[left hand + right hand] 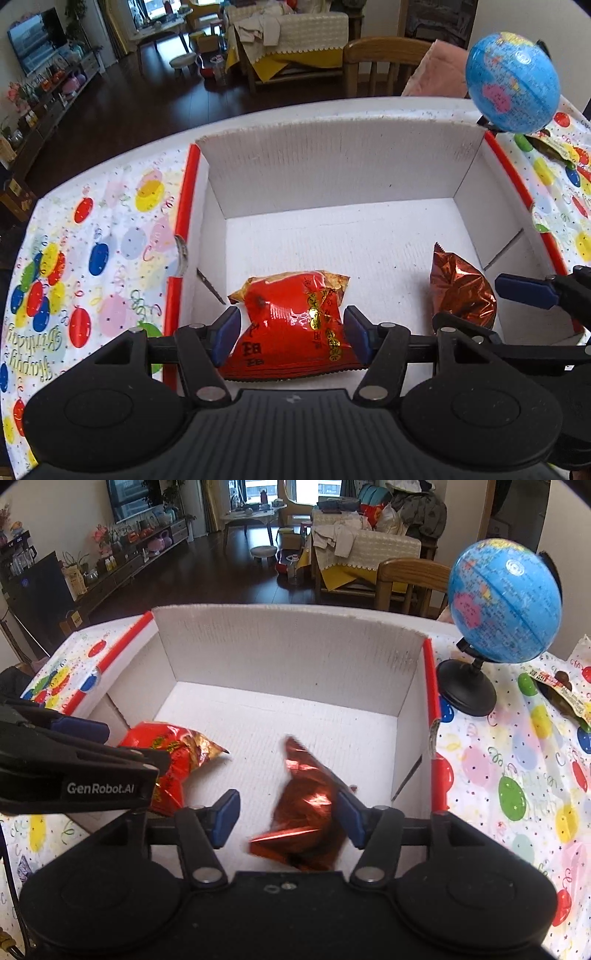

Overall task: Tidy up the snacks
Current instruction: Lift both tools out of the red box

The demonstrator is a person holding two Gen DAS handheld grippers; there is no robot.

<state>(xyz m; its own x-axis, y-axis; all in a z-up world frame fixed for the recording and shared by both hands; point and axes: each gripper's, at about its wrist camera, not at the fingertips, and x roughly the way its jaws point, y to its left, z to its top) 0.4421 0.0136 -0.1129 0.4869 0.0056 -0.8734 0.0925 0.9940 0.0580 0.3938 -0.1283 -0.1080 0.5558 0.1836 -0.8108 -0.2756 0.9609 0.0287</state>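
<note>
Snack packets at both tools, inside the white box

Your left tool [291, 334] is clenched on the red snack packet [295, 325]: both blue pads press into its sides and the foil buckles between them. The packet sits low in the white cardboard box [332, 166], just ahead of your tool, its far end toward the box floor. To your right in the same box stands the copper foil packet [461, 291], with the blue pad of your other tool just beside it.

Your right tool [288, 816] has its jaws spread. The copper foil packet [310, 812] lies between them, against the right pad and apart from the left one; it is blurred, so whether it rests on the box floor cannot be told. The red snack packet [177, 753] shows to the left of that tool, held under your left tool [81, 731].

Beyond the box's right wall, a small globe [506, 602] stands on the desk's balloon-print cloth [517, 775], with another snack wrapper [565, 698] near it at the far right.
</note>
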